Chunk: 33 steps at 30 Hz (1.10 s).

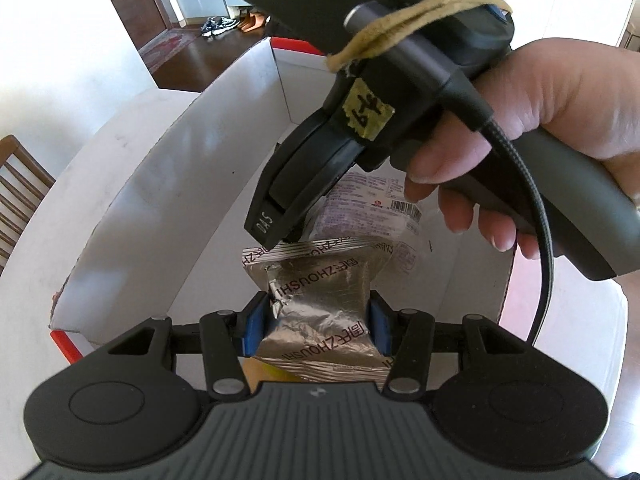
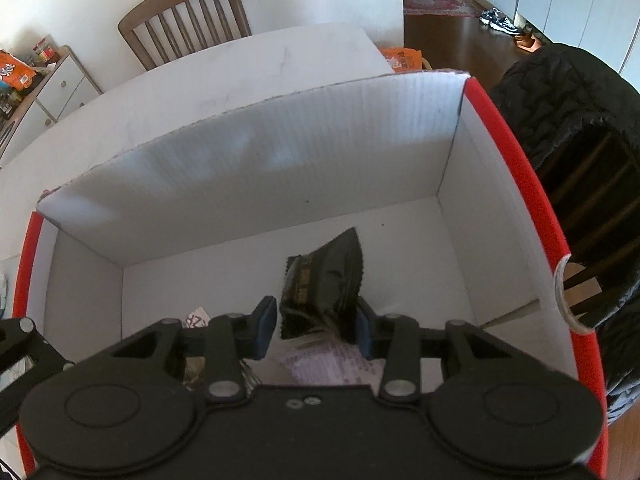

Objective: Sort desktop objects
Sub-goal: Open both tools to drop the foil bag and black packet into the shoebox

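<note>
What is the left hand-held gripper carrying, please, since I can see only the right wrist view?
Observer: The left hand-held gripper is clamped on a crinkled silver foil packet.
Operator: Thank you. Is it over the box?
Observer: Yes, the packet hangs over the open white box, with the near wall just below the fingers.
Operator: And what is lying beneath my own gripper?
Observer: A purple-and-white packet with a barcode label lies on the box floor, under the right hand-held gripper.
</note>
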Motion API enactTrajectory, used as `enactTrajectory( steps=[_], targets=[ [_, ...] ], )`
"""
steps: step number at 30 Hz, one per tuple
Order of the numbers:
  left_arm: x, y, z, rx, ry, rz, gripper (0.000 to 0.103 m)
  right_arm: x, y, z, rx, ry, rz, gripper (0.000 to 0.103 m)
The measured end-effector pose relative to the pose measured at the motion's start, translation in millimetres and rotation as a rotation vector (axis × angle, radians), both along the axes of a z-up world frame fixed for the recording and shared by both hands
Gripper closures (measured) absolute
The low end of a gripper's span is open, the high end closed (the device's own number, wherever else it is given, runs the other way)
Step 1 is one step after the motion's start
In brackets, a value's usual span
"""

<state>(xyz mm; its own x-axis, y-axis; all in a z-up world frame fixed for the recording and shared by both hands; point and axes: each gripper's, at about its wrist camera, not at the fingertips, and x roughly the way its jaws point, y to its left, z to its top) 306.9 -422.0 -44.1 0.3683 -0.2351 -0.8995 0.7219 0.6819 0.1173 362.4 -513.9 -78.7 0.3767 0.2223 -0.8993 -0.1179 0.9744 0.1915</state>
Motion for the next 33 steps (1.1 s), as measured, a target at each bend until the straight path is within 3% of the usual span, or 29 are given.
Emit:
enactTrajectory(
  steps=[4, 9, 17, 25, 33],
  targets=[
    [-2, 0, 1, 0.003, -0.001, 0.006, 0.05, 0, -1, 0, -0.003, 0.006, -0.001, 0.056],
    [-5, 8, 3, -0.007, 0.006, 0.057, 0.04, -4, -5, 8, -0.003, -0.007, -0.009, 0.038],
    [-1, 16, 11, -0.054, 0.002, 0.103, 0.023, -14, -9, 19, 0.009, -0.04, -0.003, 0.032],
    [-18, 10, 14, -0.093, -0.012, 0.082, 0.022, -16, -16, 31, 0.029, -0.077, -0.005, 0.029],
    [-37, 16, 30, -0.154, -0.044, 0.083, 0.013, -34, -20, 52, 0.048, -0.129, 0.004, 0.027]
  ],
)
